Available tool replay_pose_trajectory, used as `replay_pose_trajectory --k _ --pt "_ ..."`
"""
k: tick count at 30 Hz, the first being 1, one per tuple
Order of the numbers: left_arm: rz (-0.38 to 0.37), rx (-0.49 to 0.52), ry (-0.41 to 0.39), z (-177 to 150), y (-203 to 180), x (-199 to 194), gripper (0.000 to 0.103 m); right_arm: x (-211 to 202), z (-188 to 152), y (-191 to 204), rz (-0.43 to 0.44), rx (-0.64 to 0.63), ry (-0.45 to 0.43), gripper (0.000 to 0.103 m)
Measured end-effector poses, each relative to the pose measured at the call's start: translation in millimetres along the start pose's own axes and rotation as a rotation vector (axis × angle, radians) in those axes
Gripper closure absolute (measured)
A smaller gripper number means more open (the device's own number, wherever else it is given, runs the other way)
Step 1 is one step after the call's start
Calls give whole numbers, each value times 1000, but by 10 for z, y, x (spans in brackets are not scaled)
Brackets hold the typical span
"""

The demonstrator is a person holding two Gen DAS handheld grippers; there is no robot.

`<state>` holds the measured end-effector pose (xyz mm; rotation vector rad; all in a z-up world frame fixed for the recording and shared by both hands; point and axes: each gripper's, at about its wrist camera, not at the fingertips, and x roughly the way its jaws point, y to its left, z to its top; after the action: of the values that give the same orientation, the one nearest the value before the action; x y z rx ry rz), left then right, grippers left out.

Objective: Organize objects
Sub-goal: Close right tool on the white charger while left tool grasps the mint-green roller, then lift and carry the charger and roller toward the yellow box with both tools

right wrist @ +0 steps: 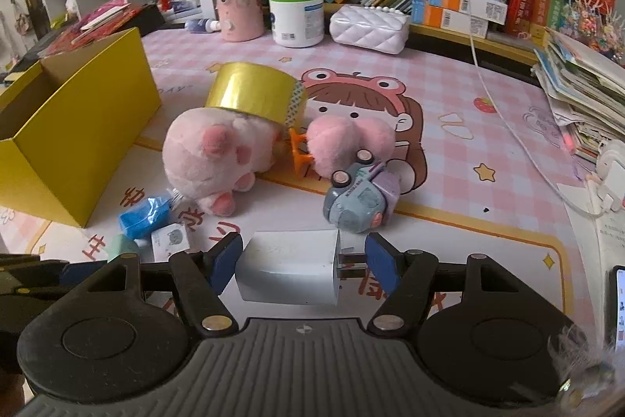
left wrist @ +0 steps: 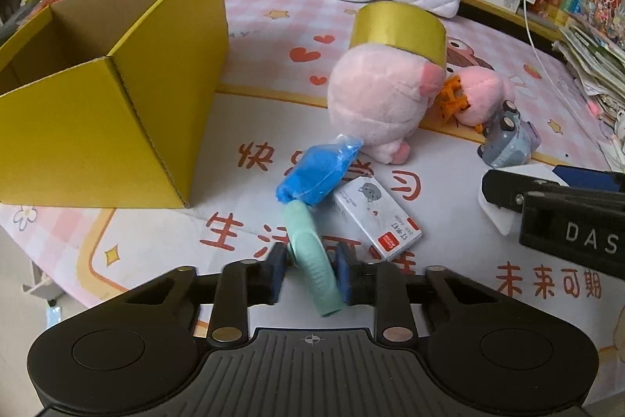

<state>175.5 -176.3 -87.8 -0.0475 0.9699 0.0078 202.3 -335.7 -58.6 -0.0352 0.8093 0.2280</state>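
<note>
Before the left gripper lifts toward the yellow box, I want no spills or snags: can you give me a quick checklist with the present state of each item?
1. Left gripper shut on the mint-green handle: ok.
2. Handle clear of the blue bag: not ok, its far end touches the bag.
3. Yellow box open on top: ok.
4. Room inside the box: cannot tell, floor hidden.
5. Right gripper shut on the white charger: cannot tell, its prongs are near the right pad.
6. Tape roll steady on the pink plush: not ok, tilted.
</note>
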Motion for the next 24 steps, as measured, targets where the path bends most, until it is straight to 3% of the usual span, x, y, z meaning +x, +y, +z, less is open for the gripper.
replay_pose_trajectory --k 4,14,24 --pt "-7 -39 -6 27 73 -32 86 -8 5 19 1 -3 -3 36" --pt "11 -7 -128 43 133 -412 86 -58 9 165 1 -13 -4 36" --pt "40 2 -187 -20 401 -655 86 -308 -41 582 -73 -50 -54 36"
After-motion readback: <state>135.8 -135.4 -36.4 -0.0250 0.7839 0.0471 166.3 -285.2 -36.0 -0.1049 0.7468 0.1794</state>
